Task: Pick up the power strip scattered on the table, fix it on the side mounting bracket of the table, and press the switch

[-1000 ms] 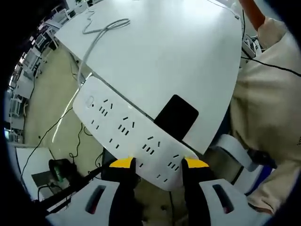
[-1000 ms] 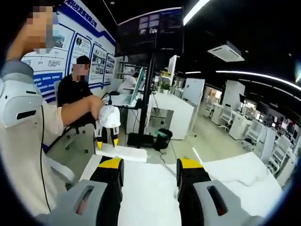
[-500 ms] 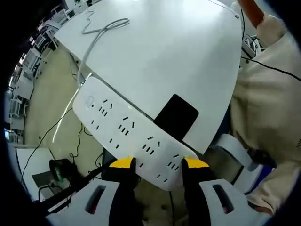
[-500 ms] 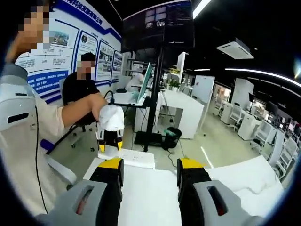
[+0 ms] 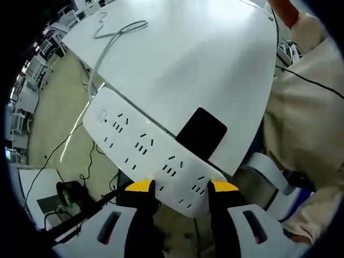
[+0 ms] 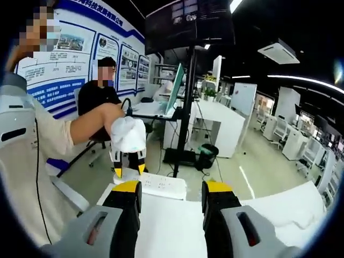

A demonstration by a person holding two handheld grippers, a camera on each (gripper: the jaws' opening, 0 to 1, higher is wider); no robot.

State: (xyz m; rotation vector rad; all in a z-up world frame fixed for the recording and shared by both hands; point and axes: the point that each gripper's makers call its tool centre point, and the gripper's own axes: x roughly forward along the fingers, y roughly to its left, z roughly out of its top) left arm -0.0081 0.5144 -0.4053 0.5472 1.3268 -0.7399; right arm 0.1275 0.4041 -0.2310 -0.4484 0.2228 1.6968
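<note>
- The left gripper [image 5: 181, 186] is clamped on one end of the white power strip [image 5: 145, 145], yellow tips on either side of it.
- The strip lies along the white table's [image 5: 204, 59] edge, touching a black bracket [image 5: 201, 133] (at 1 o'clock from the tips).
- The right gripper [image 6: 171, 186] hovers above the tabletop, jaws apart, grasping nothing.

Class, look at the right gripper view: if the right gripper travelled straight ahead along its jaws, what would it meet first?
Probably the white power strip held by the left gripper at the table edge, though depth is unclear. The right gripper is open and empty.
</note>
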